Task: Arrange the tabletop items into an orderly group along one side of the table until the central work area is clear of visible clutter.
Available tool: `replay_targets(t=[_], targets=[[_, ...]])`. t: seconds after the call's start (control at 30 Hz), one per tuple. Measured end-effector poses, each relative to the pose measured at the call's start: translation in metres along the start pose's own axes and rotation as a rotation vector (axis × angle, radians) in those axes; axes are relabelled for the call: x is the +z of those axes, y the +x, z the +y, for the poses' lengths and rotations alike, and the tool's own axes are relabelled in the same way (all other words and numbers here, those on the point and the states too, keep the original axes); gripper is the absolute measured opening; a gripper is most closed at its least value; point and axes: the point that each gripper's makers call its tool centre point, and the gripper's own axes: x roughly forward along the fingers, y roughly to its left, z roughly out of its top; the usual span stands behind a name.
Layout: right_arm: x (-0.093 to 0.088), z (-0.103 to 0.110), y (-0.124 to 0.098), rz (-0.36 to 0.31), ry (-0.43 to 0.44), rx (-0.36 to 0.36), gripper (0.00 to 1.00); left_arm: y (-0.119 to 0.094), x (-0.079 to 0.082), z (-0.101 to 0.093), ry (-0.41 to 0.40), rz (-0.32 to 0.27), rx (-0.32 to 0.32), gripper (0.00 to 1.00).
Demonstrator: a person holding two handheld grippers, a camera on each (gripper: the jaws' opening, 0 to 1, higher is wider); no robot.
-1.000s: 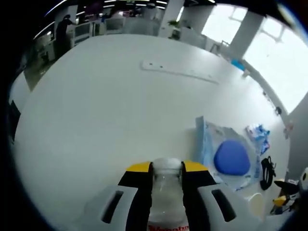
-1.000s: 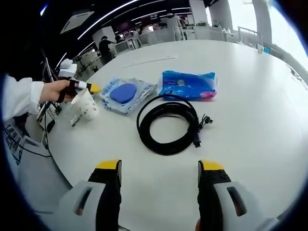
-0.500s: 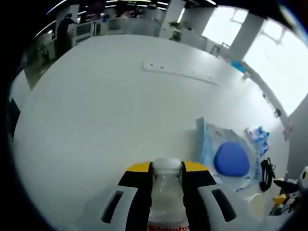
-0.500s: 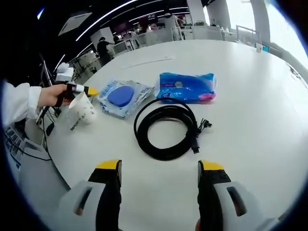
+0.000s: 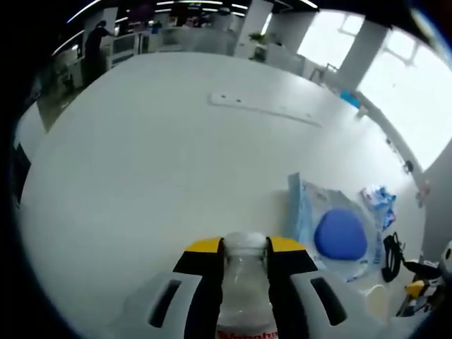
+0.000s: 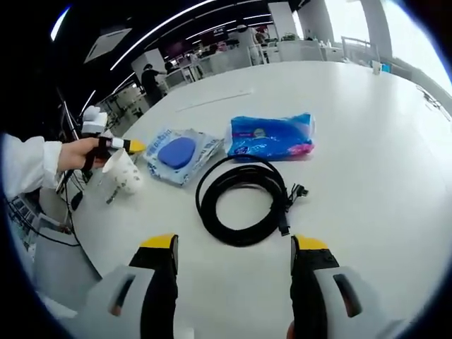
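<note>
My left gripper (image 5: 244, 247) is shut on a clear plastic bottle (image 5: 244, 282) with a white cap, held over the white table (image 5: 155, 162). In the right gripper view a hand holds that left gripper (image 6: 126, 146) just above a patterned paper cup (image 6: 121, 171). My right gripper (image 6: 233, 248) stands open and holds nothing, near the table edge. Ahead of it lies a coiled black cable (image 6: 244, 201). Beyond the cable are a blue packet (image 6: 272, 134) and a clear bag with a blue round pad (image 6: 176, 150). That bag (image 5: 339, 233) also lies to the right of the bottle.
A long white strip (image 5: 261, 106) lies far across the table. The blue packet (image 5: 381, 201) and the cable (image 5: 390, 247) sit at the right edge of the left gripper view. Desks and people stand in the background (image 6: 152, 74).
The right gripper view has shifted a little, so the cable, packet and bag sit slightly farther off. The left gripper view is almost unchanged, with the bottle still held.
</note>
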Motion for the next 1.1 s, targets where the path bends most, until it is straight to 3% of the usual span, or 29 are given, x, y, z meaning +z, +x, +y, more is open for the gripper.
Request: replay_targets(t=[0.7, 1.1], targets=[[-0.006, -0.002, 0.002, 0.002, 0.017, 0.001, 0.63, -0.005, -0.005, -0.001, -0.002, 0.008, -0.004, 0.17], [-0.01, 0.003, 0.005, -0.007, 0.033, 0.014, 0.63, -0.032, 0.004, -0.001, -0.007, -0.058, -0.034, 0.16]])
